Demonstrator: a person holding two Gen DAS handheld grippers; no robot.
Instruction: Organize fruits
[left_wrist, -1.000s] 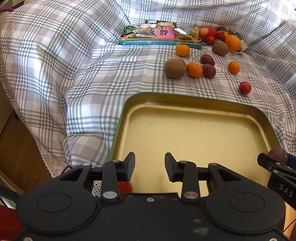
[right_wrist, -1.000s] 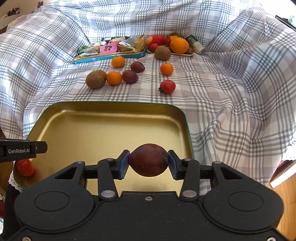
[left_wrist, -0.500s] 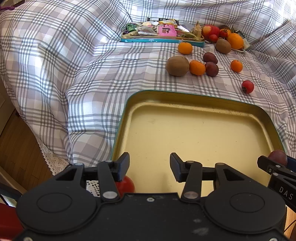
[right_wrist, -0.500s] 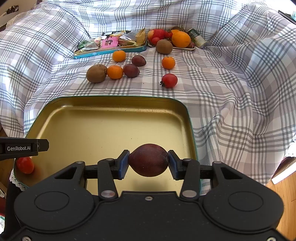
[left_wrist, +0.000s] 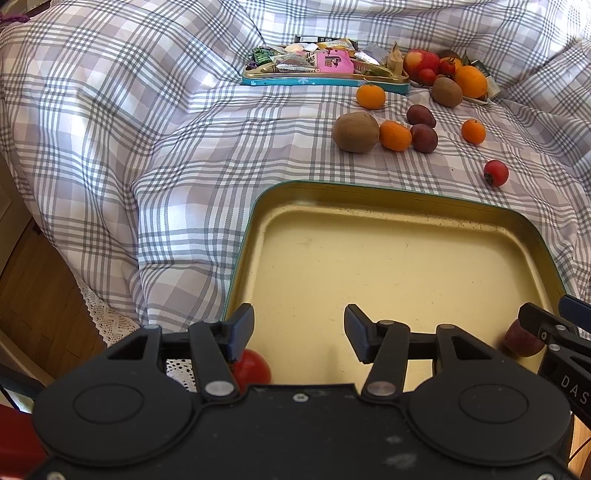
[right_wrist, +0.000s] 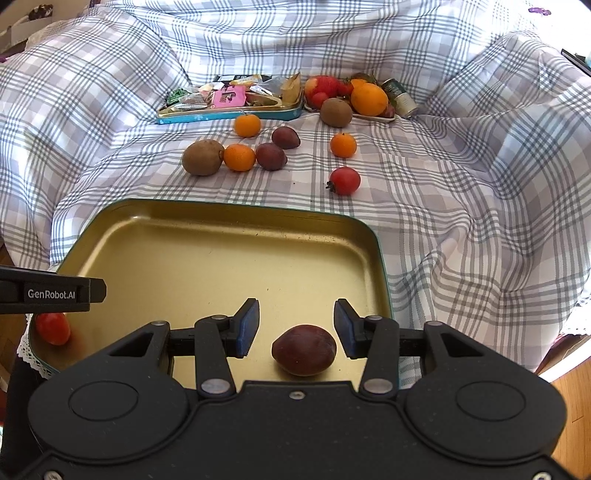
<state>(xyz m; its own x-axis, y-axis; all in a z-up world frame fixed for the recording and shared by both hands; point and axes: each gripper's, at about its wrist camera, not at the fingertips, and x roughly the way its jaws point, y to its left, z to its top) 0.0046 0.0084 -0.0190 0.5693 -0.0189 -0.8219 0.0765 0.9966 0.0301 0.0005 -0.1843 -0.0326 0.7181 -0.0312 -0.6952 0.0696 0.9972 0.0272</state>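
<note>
At the near edge of the bed, over the shallow gold-lined tin tray (right_wrist: 221, 258) with its rounded corners and teal rim, both black plastic grippers pointed steeply down. The right gripper (right_wrist: 296, 325) had its blue-padded jaws apart; the smooth, dark maroon, egg-shaped fruit (right_wrist: 304, 349) lay on the tray floor between the pads, touching neither. The left gripper (left_wrist: 299, 332) was opening, nothing between its jaws; a glossy red tomato (left_wrist: 253, 371) lay in the tray's near left corner, just under its left finger. From the right wrist view the same tomato showed as an oblong red shape beneath the left gripper's flat black finger. The tray's inner floor looked matte and slightly scuffed, with dark specks along the far wall.

Beyond the tray, on the rumpled grey-and-white checked cloth (right_wrist: 461, 206), a round red fruit with a dark calyx (right_wrist: 344, 180) lay alone. Farther back sat a fuzzy brown kiwi (right_wrist: 202, 157) touching a small orange mandarin (right_wrist: 239, 157), with two more dark maroon fruits (right_wrist: 271, 156) just beside it. Two other mandarins lay near these, one on each side. At the far end, a teal tin (right_wrist: 229, 112) held crinkled wrappers and a pink packet, and beside it a shallow dish (right_wrist: 373, 117) carried a heap of red fruit, a kiwi and a large orange, with a small can lying on its side next to it.
</note>
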